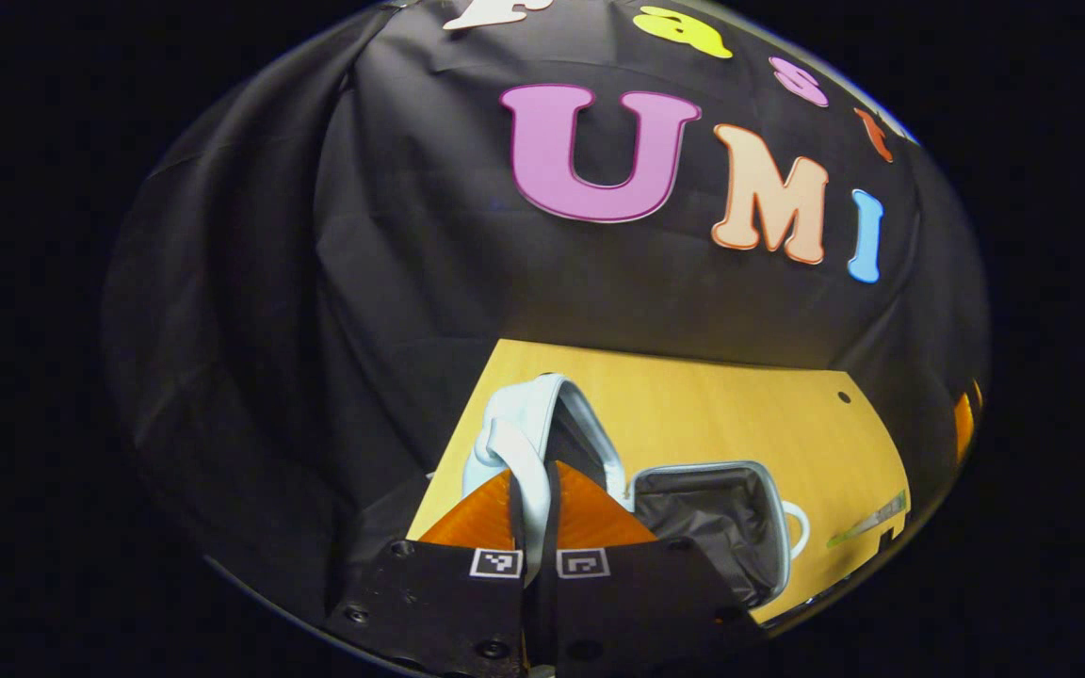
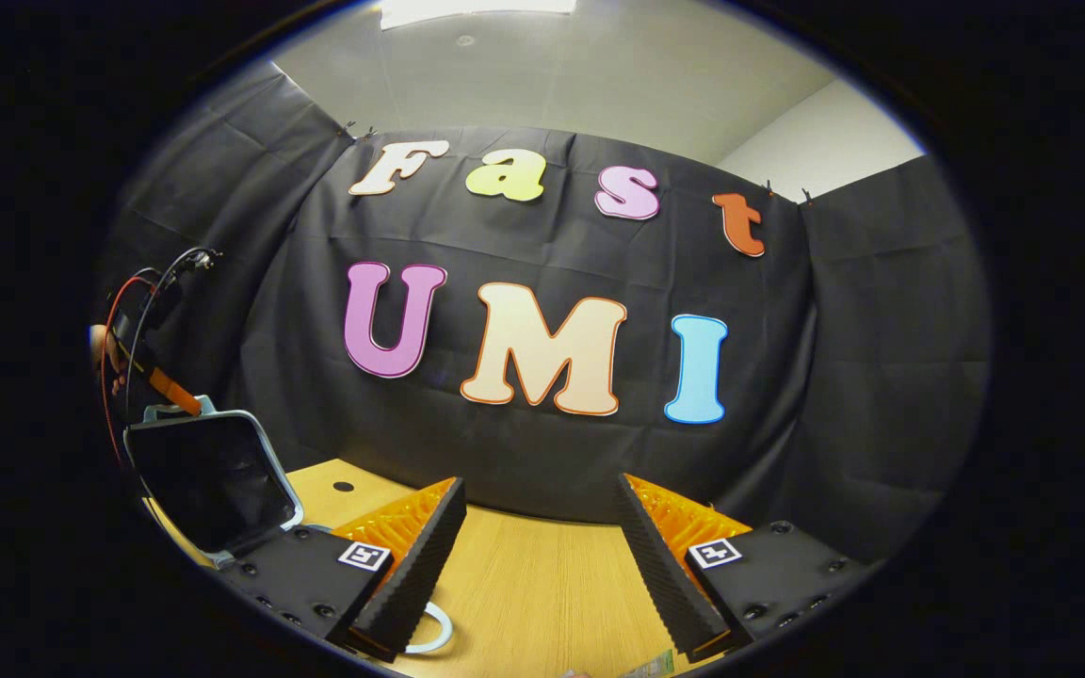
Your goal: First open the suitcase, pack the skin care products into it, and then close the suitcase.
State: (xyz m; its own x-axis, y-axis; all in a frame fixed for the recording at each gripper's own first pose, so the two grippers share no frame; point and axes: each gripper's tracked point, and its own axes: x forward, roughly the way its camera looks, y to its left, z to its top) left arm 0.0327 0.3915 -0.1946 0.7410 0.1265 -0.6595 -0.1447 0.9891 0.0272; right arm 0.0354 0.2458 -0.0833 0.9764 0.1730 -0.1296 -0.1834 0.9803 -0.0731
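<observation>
Left gripper [image 1: 535,490] pinching the raised, smooth pale-blue suitcase lid [image 1: 528,443], dark fabric-lined suitcase shell [image 1: 721,513] open just beyond to its right; right gripper [image 2: 542,556] spread wide over woodgrain table [image 2: 533,584].

Both views are fisheye w/ strong bending at the edges; I see straight lines curve hard toward the rim. Light comes from overhead: in the right gripper view a bright ceiling panel [image 2: 477,8] glows white, blown out at the top. The wooden table [image 2: 542,584] is evenly lit, warm, soft shadows only. In the left gripper view the suitcase [image 1: 542,443] is sharp enough, its dark lining dim, low detail. The near fingers [image 1: 481,518] look slightly soft. Black cloth swallows light; folds barely show.
</observation>
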